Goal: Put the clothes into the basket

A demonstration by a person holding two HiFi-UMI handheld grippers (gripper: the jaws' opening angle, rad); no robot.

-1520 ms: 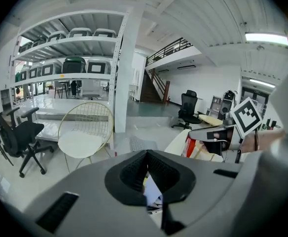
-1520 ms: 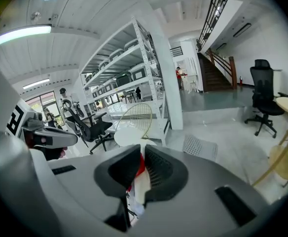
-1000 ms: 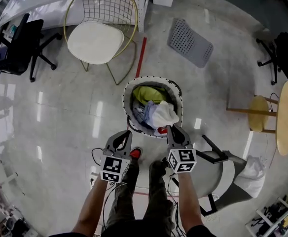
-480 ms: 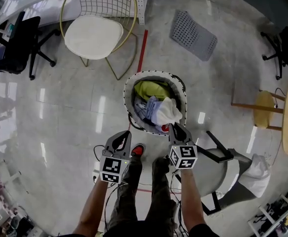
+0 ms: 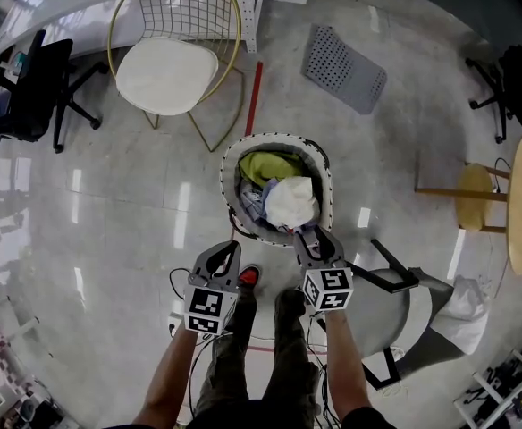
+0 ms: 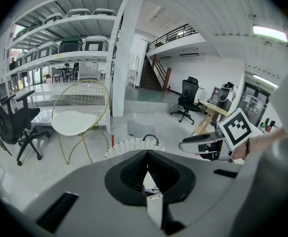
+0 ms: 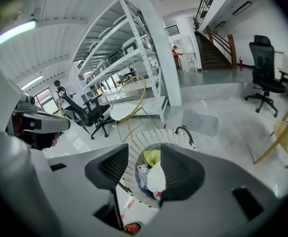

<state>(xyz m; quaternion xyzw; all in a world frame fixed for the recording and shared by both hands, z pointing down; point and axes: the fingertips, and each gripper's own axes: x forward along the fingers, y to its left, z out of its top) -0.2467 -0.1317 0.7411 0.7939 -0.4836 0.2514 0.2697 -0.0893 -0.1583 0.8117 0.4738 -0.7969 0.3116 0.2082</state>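
A white woven basket (image 5: 228, 164) with a black handle stands on the floor in front of me. Inside lie a white garment (image 5: 291, 202) on top, a yellow-green one (image 5: 263, 166) behind it and bluish clothes at the left. My right gripper (image 5: 307, 235) hovers at the basket's near rim. Its jaws have just been opening and stand open, with nothing between them. In the right gripper view the basket (image 7: 134, 157) and the white garment (image 7: 156, 177) show through the gap of the right gripper (image 7: 145, 172). My left gripper (image 5: 229, 250) is shut and empty, nearer me and left of the basket.
A gold wire chair (image 5: 167, 61) with a white cushion stands behind the basket at the left. A grey perforated panel (image 5: 343, 65) lies on the floor behind. A black office chair (image 5: 33, 83) is far left, a wooden stool (image 5: 511, 204) right, a grey chair (image 5: 395, 315) beside my legs.
The white garment that hung from the right gripper over the near rim now lies in the basket. The right jaws have opened. The left gripper has stayed put.
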